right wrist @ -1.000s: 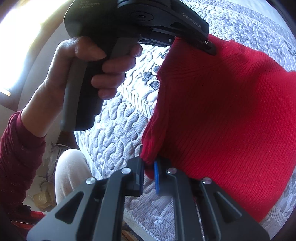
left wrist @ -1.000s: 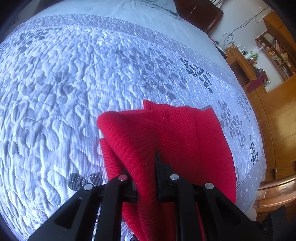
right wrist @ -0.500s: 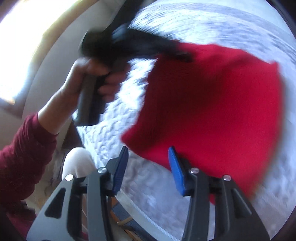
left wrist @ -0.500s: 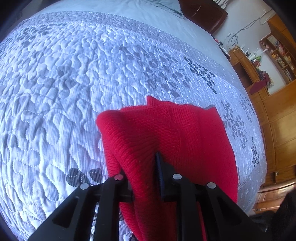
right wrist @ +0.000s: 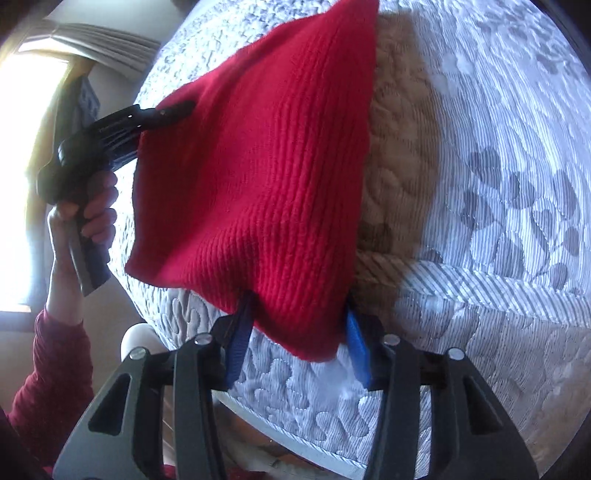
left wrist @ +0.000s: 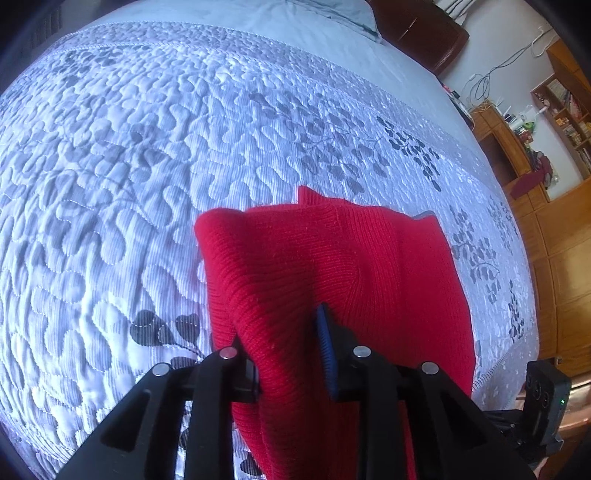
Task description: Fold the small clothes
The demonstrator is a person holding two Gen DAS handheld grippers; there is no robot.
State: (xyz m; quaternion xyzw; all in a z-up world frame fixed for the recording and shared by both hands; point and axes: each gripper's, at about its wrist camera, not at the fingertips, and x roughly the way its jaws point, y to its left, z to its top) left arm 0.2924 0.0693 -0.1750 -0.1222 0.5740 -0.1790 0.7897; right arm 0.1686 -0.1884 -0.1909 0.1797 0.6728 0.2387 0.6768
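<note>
A red knit garment (left wrist: 332, 258) hangs folded above the quilted bed (left wrist: 147, 147). My left gripper (left wrist: 286, 354) has a bunch of it between its jaws, which are opening; the blue pad (left wrist: 325, 350) shows beside the fabric. From the right wrist view, the left gripper (right wrist: 173, 110) pinches the garment's (right wrist: 258, 166) upper left corner and holds it up. My right gripper (right wrist: 295, 339) is at the lower corner. That hem lies between its blue pads (right wrist: 354, 343), uncompressed, as the jaws close.
The grey leaf-patterned quilt (right wrist: 498, 184) spreads all around, with its near edge (right wrist: 295, 443) under my right gripper. A hand (right wrist: 88, 214) in a dark red sleeve (right wrist: 48, 369) grips the left tool. Wooden cabinets (left wrist: 554, 240) and a headboard (left wrist: 417, 33) stand beyond the bed.
My right gripper let go of the garment's side corner, opened, rolled and swung to its lower corner. The left gripper's jaws have widened a little while it stayed in place.
</note>
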